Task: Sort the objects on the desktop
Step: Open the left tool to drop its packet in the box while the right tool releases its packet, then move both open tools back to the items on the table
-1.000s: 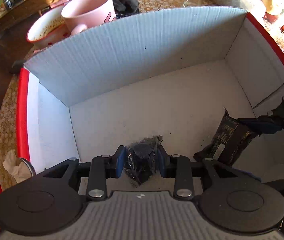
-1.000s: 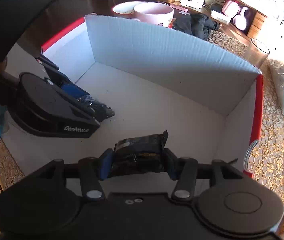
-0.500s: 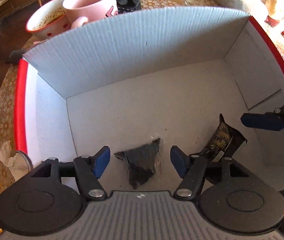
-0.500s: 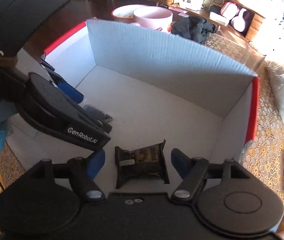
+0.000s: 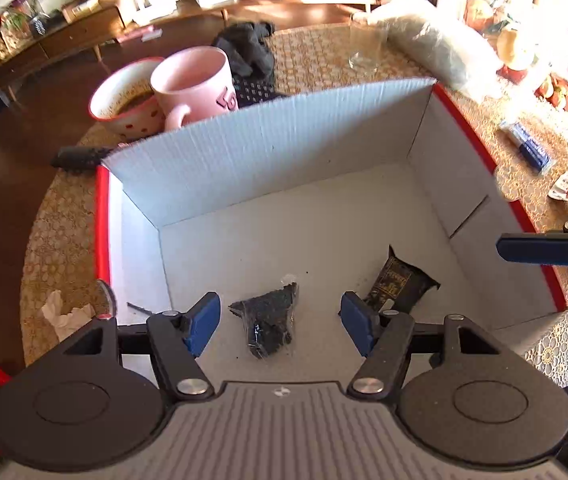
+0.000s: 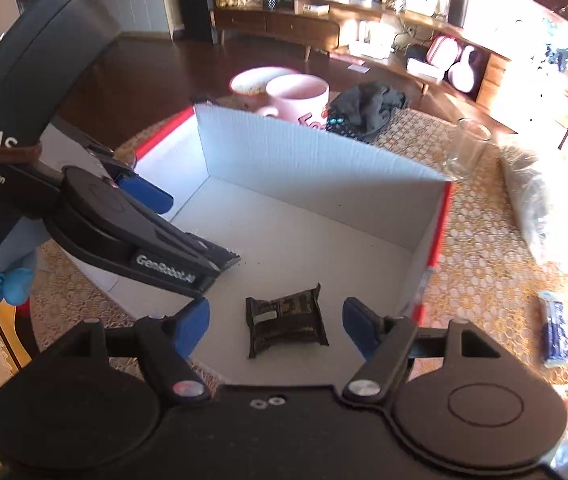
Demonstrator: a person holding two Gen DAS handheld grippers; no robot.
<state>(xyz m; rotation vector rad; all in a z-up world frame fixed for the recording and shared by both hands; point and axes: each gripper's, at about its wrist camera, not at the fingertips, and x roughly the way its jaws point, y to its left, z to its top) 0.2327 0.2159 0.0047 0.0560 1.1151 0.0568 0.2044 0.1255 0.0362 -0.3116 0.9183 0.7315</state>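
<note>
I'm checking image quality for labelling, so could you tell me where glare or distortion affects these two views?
Left wrist view: sunlight blows out the top right behind the glass; fisheye bends the box walls. Right wrist view: the right edge is washed out, yet the dark packet stays sharp.

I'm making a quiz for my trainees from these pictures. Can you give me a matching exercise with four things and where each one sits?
Things:
1. dark packet
2. pink mug
3. drinking glass
4. blue packet

Places:
A. behind the box's far wall, beside a bowl
B. on the box floor
C. on the lace cloth, right of the box's near end
D. upright on the cloth past the box's far right corner

Pairs: 1-B, 2-A, 3-D, 4-C
</note>
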